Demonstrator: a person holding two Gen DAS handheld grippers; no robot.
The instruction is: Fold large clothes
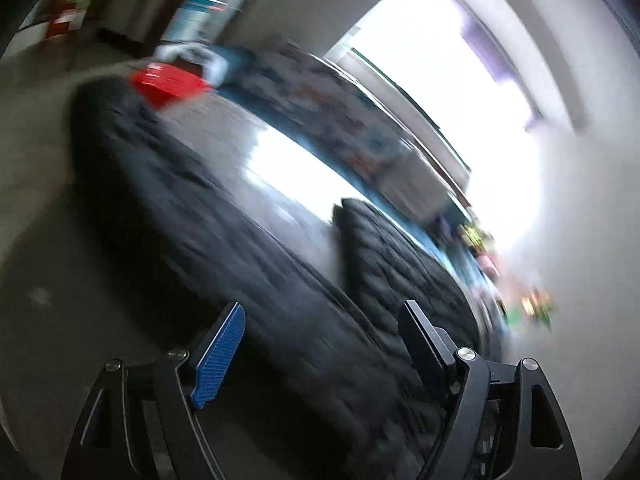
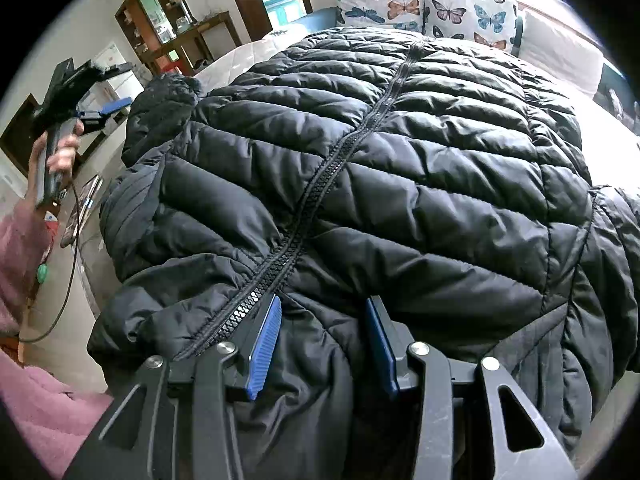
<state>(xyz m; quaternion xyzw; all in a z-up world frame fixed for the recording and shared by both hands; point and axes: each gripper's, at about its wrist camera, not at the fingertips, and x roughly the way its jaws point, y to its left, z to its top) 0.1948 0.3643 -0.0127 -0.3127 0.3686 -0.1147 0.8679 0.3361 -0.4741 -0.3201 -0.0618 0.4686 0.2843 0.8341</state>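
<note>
A black quilted puffer jacket (image 2: 380, 152) lies spread face-up on a bed (image 2: 240, 60), its zip (image 2: 320, 184) running up the middle toward two butterfly-print pillows (image 2: 424, 8) at the head. The right tool (image 2: 322, 344) sits at the jacket's near edge with its blue pads (image 2: 266, 344) clenched on a bunched fold of the padded fabric beside the zip. The left tool (image 2: 106, 110), gripped by a hand (image 2: 60, 152) at the end of a pink sleeve (image 2: 20, 256), is raised off to the side of the bed, clear of the jacket; its own view is heavily blurred, and there its jaws stand released with nothing between them, the dark jacket (image 1: 224, 248) streaking past below.

With only one side pinned, the chief risk appears to be a lopsided fold: a pull from the right tool alone would likely drag the whole slippery, puffy garment across the bed rather than turn a clean edge. The thick fill may also spring out of a shallow pinch, so the fold could be lost mid-lift. The left tool, in a fast swing, could come down on a loose sleeve or on the fur-trimmed hood (image 2: 172, 88) instead of the matching hem, or snag the trailing cable (image 2: 74, 240) that hangs below the hand
</note>
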